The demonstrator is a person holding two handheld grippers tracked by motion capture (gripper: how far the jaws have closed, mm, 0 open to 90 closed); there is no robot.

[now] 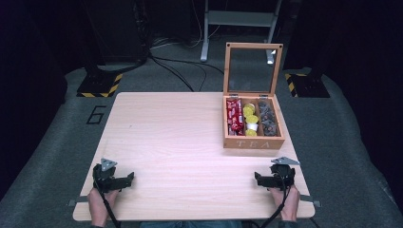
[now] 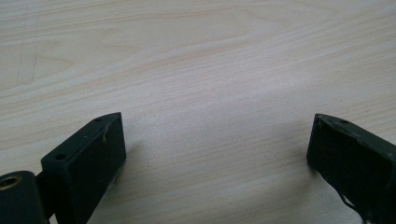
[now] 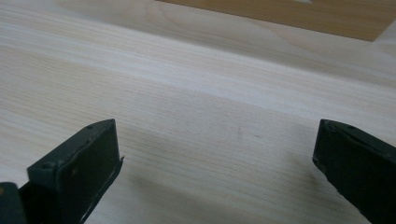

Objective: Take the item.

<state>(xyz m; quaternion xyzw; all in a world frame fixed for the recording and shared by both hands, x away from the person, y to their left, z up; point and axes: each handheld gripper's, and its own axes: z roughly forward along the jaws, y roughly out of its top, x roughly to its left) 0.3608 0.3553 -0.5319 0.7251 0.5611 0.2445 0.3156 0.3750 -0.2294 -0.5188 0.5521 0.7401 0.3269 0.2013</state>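
Observation:
A wooden tea box [image 1: 254, 142] marked TEA stands at the table's right side with its glass lid [image 1: 252, 69] raised upright. Inside lie red packets [image 1: 234, 117] on the left, yellow-topped capsules [image 1: 250, 118] in the middle and dark capsules [image 1: 267, 120] on the right. My left gripper [image 1: 124, 179] rests near the front left corner, open, with bare wood between its jaws [image 2: 215, 140]. Near the front right corner my right gripper [image 1: 260, 179] rests open and holds nothing [image 3: 217, 144]; the box's wooden side [image 3: 299, 16] shows far off at the top of the right gripper view.
The light wooden table [image 1: 176, 142] is bare between the grippers and the box. Beyond it lie grey floor, black cables [image 1: 176, 66], a white stand's legs [image 1: 206, 35] and yellow-black hazard plates [image 1: 100, 85].

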